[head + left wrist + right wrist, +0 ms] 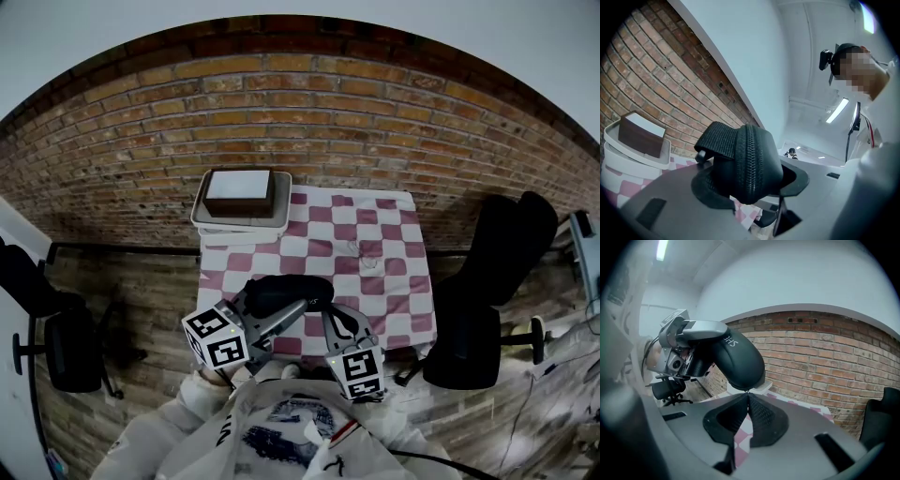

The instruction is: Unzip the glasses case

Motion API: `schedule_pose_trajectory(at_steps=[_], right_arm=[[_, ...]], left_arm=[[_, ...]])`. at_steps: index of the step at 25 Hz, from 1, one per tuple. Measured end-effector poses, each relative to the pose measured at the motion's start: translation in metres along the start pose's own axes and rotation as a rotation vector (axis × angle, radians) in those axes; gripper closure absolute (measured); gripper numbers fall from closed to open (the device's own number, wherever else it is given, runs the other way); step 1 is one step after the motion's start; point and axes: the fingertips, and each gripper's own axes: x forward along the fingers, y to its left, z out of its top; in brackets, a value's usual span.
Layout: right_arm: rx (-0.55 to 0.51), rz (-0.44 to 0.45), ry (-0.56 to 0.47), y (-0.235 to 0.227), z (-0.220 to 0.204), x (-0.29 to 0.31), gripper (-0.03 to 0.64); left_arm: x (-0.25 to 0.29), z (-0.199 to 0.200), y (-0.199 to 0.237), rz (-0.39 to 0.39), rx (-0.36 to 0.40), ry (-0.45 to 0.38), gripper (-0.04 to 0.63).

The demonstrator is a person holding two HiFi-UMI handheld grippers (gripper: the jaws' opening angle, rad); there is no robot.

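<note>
The glasses case [286,291] is held up off the counter [394,234], over its near edge. In the head view its long axis runs roughly from 9 to 3 o'clock.

The left gripper [279,314] comes in from about 7 o'clock. Its fingers [670,197] are clamped across one end of the case, and the zip [750,159] runs down over that rounded end between them.

The right gripper [326,314] reaches up from 5 o'clock to the other end. Its fingers [811,427] are closed tight together, tip to tip. The tips sit right against the case's lower edge, on a small glint that looks like the zip pull [747,391], though it is too small to be sure.

From those fingers the body of the case rises toward 11 o'clock in the right gripper view. The zip line leads away from the tips along the case's length toward the left gripper. The right hand is therefore the one on the zip, and the left only steadies the case. My judgement is that the pull has to travel along that long axis, following the curve round the end, while the left grip resists the tug.

A box on a tray [242,202] stands at the counter's far 11 o'clock corner, well apart.
</note>
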Motion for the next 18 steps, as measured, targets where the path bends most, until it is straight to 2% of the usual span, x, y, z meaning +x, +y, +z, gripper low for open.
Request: schedule_pose_trajectory(at_steps=[18], right_arm=[[-0.101,0.016,0.015,-0.012,-0.002,0.0,0.601]], left_arm=[[0.008,-0.006,0.001,-0.045,0.045,0.096,0.354]])
